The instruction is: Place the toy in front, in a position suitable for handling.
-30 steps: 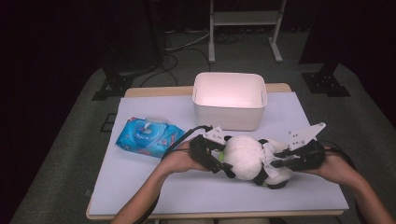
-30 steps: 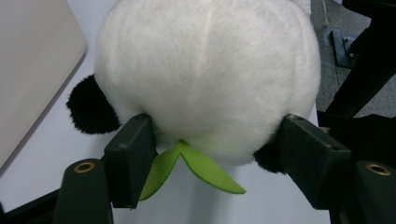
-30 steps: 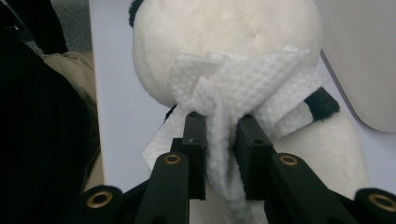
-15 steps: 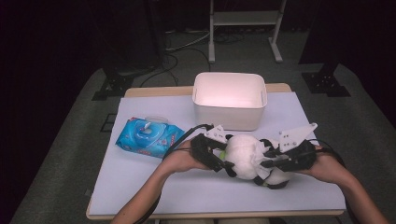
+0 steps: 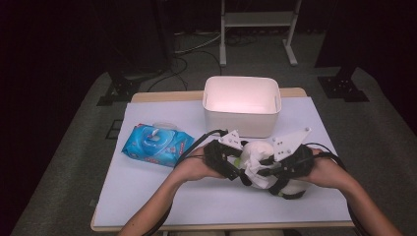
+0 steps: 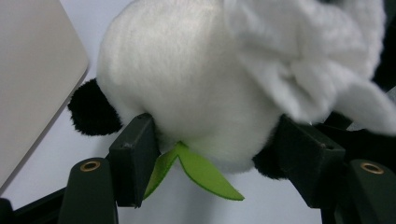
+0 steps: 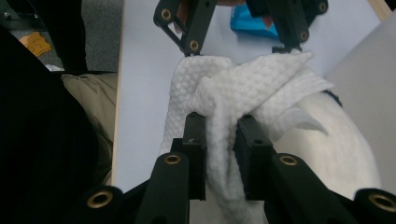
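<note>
The soft white-and-black plush panda toy point(image 6: 196, 88) compresses easily, so your left gripper point(image 6: 210, 149) clamps its body while your right gripper point(image 7: 222, 135) pinches the limp white woven cloth point(image 7: 233, 88).

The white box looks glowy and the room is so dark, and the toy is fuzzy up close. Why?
High view: light falls on the table, so the white box glares while the floor behind stays dark. Left gripper view: the plush toy sits very close and the wipe over it is blurred.
</note>
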A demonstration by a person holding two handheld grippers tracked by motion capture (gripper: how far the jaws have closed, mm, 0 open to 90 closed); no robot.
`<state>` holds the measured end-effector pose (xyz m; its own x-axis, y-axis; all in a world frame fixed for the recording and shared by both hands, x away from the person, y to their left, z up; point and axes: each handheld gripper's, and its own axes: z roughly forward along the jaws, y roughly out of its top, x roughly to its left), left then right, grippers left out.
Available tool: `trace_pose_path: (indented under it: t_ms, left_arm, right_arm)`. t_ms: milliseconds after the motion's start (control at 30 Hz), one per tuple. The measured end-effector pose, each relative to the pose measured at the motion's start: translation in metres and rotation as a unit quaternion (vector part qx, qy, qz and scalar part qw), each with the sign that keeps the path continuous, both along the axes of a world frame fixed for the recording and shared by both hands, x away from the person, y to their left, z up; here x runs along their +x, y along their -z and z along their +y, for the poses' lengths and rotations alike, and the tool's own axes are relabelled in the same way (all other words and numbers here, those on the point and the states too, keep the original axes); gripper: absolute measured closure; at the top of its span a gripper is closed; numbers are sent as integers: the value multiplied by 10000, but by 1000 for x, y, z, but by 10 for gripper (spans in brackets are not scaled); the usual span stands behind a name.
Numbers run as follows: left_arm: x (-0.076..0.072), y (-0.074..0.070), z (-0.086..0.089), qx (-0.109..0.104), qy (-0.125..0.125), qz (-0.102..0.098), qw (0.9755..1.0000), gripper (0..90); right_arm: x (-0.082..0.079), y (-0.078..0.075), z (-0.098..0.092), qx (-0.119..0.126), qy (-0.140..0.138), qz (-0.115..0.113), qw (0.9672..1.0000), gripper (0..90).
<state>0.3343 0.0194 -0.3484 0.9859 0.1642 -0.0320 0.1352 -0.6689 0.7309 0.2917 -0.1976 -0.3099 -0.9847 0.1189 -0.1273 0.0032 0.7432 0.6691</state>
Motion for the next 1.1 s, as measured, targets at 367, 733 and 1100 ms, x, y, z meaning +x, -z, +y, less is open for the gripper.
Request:
trace_pose_path:
  t_ms: [367,733,1100]
  left_arm:
    - [2,7,5,67,-104,95,9999,311]
    - [6,11,9,124,-170,178,9996,306]
    - [5,10,8,89,-122,231,9996,304]
  right_arm:
    - [1,5,-2,-25,11,65,10000,752]
    - [0,26,-52,-8,588,311,9978,750]
    - [24,11,-59,75,892,134,9959,750]
